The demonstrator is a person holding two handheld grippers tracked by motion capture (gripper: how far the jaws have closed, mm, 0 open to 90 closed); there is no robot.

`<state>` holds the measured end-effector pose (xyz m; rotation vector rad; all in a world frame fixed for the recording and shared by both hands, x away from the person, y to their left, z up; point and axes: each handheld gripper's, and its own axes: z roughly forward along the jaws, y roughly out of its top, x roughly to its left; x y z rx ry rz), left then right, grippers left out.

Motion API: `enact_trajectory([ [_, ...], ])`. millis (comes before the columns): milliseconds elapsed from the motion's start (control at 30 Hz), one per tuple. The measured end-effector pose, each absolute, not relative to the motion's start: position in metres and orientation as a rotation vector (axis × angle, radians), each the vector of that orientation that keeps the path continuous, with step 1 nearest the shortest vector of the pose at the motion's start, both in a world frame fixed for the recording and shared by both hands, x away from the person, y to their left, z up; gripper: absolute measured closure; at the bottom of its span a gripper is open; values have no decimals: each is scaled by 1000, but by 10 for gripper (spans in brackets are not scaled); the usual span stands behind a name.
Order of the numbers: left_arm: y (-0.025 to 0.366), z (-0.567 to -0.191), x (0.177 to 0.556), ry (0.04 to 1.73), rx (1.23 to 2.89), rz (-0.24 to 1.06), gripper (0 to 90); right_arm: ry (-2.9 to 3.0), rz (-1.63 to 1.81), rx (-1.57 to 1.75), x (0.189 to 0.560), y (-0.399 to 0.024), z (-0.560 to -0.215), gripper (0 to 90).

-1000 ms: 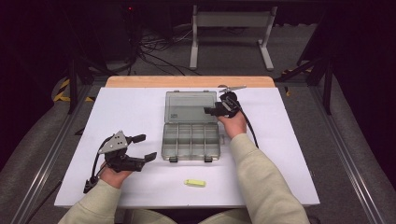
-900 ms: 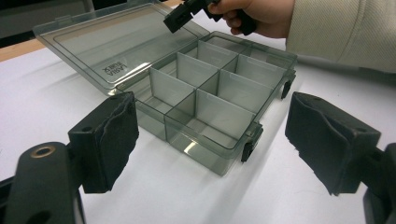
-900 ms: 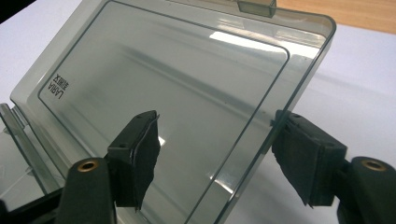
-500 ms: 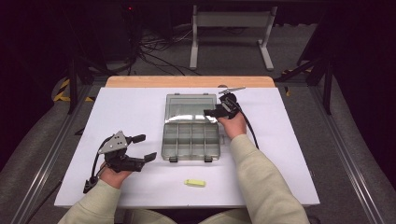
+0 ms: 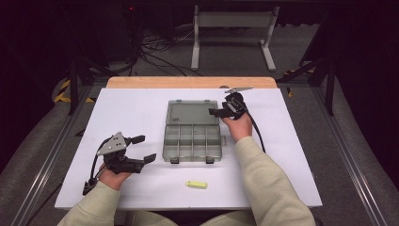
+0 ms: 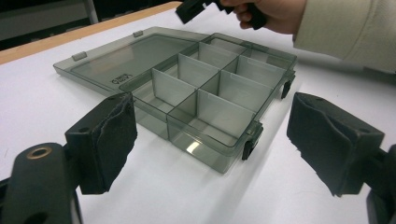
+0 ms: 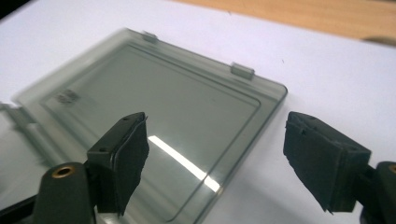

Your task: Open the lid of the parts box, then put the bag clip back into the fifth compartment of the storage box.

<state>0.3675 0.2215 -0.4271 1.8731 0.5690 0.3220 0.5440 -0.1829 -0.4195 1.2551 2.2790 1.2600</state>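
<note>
Got the smoky compartment box (image 5: pixel 193 141) mid-tabletop (image 5: pixel 141 113) with lid (image 5: pixel 188 113) flopped flat open, right gripper (image 5: pixel 221 112) over it, fingers just spreading, nothing between, left gripper (image 5: pixel 141 149) parked beside, fingers wide, probably waiting on that yellow piece (image 5: pixel 195 184).

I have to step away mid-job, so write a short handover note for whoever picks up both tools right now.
Left hand-held gripper: open, holding nothing, resting on the white table left of the box.
Right hand-held gripper: jaws just opening, nothing between them, over the right edge of the lid.
Smoky transparent plastic compartment box: mid-table, its lid folded flat open behind it, compartments look empty.
Small yellow block: on the table in front of the box, untouched.
Done: lid opened.
Left: probably the block goes into a compartment.
</note>
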Motion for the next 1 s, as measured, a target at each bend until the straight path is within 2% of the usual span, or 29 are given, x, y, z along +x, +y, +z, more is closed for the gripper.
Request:
enact_trajectory([
  [133,224,-425,366,564,1854,333,120,2280,1320,1192,528,-184,-408,213],
  [167,224,-424,363,572,1835,324,107,2280,1378,1122,510,-185,-398,209],
  [400,231,-421,358,590,1804,313,40,2270,1439,948,470,-181,-379,196],
  [500,235,-417,353,589,1762,333,3,2260,1508,898,454,-180,-372,152],
  [1000,242,-414,346,584,1750,349,4,2301,1535,655,401,-171,-355,120],
])
